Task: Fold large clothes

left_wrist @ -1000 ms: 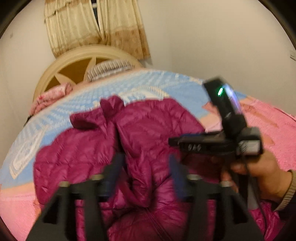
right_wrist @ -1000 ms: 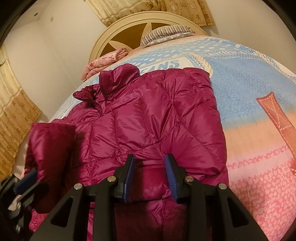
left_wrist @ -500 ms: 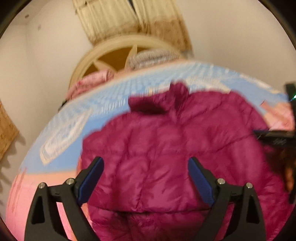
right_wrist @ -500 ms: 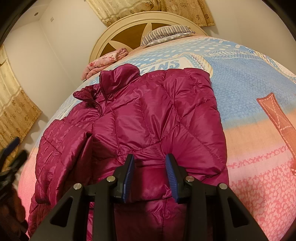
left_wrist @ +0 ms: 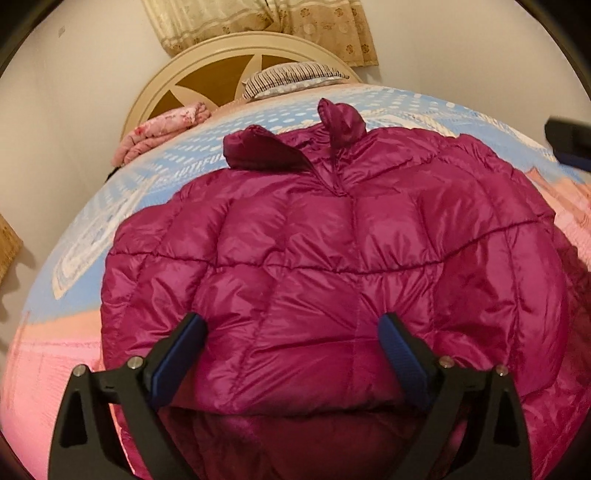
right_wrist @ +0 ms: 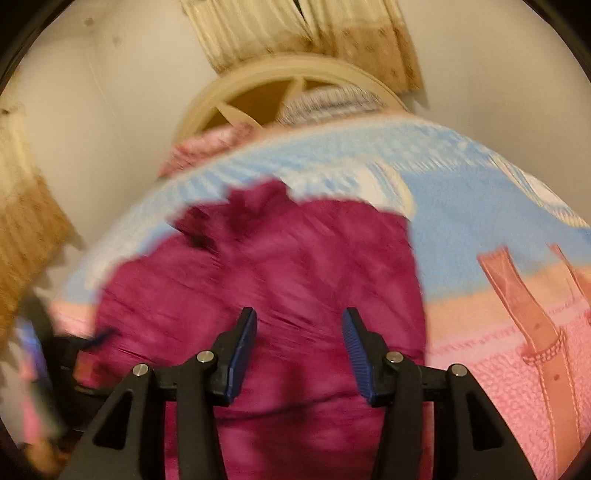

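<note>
A magenta quilted puffer jacket point(left_wrist: 332, 258) lies on the bed, collar toward the headboard, both sides folded in over the body. My left gripper point(left_wrist: 291, 332) is open and empty, hovering over the jacket's lower part. My right gripper point(right_wrist: 299, 325) is open and empty above the jacket point(right_wrist: 277, 273); that view is motion-blurred. A part of the right gripper shows at the right edge of the left wrist view point(left_wrist: 569, 142), and the left gripper shows blurred at the left edge of the right wrist view point(right_wrist: 55, 354).
The bed has a blue, orange and pink blanket point(left_wrist: 55, 350). A striped pillow point(left_wrist: 291, 77) and a folded pink cloth point(left_wrist: 162, 129) lie by the cream headboard point(left_wrist: 229, 55). Curtains point(left_wrist: 258, 22) hang behind; a wall stands at the left.
My left gripper let go of the jacket's side, opened wide and drew back. My right gripper opened wider, released the hem and lifted, moving fast.
</note>
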The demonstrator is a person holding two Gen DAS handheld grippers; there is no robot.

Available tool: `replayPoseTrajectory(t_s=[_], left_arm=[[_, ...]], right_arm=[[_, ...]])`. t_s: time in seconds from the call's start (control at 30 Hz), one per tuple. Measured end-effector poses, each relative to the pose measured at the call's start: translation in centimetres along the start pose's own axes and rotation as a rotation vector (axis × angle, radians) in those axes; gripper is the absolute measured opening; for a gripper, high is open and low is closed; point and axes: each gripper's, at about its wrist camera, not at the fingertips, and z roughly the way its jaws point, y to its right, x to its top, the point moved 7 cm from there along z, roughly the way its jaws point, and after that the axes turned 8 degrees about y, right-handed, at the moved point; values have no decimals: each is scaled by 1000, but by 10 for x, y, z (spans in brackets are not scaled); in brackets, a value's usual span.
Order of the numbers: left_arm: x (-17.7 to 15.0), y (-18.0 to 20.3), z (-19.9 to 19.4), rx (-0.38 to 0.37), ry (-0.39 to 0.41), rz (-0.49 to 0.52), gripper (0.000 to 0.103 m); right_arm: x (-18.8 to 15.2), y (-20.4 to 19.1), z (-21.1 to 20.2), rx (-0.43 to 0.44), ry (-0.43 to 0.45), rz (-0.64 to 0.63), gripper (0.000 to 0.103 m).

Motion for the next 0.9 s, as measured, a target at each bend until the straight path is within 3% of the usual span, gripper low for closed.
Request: replayPoseTrajectory(t_s=[0.1,0.17,0.27,0.4,0.53,0.7,0.9], left_arm=[[4,-8,-9,-11,30,-40,98],[7,-23,-22,3,70,-81,98],[16,-51,-41,28,138,-153,98],[44,-72,-45,44,180,-181,98],[56,-69,-4,37,101,-147,102],[30,-65,51,52,-42,-115,103],[10,-68,65,5,-89,-182,103]], right_arm=[[-5,-41,3,39,-39,-76,48],[-17,-55,13,62,-78,-95,35],[-42,-63,29,95,-129,-104,30],[-72,-54,47,74,-191,-124,28],[-86,-43,55,72,-221,-82,27],[-94,-44,58,72,-203,-87,27],[-95,-42,57,86,-199,-74,27]])
